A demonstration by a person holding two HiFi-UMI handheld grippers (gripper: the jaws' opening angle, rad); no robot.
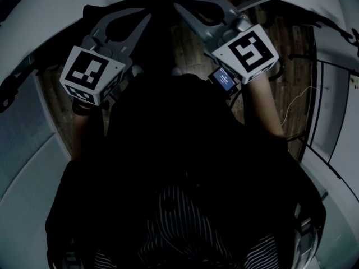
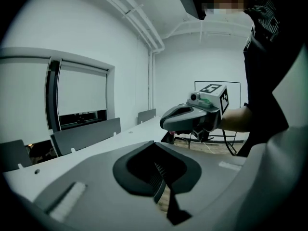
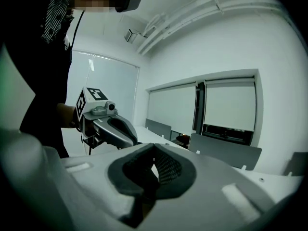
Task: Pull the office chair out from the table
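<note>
In the head view, the left gripper (image 1: 143,22) and the right gripper (image 1: 185,7) are held side by side before a dark torso (image 1: 168,150), tips towards the near edge of the white table (image 1: 50,10). Both pairs of jaws are seen pressed together with nothing between them. No chair can be made out here or in the other views, so its place cannot be told; it is judged to lie out of frame or under the table. The wooden floor (image 1: 190,46) and a thin white cable (image 1: 297,102) lying on it are shown in this view alone. A snag is to be feared if castors are dragged across that cable, and a chair pulled unseen could be knocked against the table's edge or the person's legs. In the left gripper view, the ribbed pads (image 2: 156,177) are seen meeting, empty. The table is seen stretching ahead, with grey panels (image 2: 86,134) set along its far edge and a blinded window (image 2: 79,90) behind, none of which the head view gives. Whether the panels are chair backs cannot be told. The right gripper is shown here from the side. In the right gripper view, the jaws are likewise closed on nothing, and the left gripper is seen side-on. With both pairs closed, no hold can be taken until they are parted, and a backrest merely hooked or pushed by closed tips would probably slip free.
</note>
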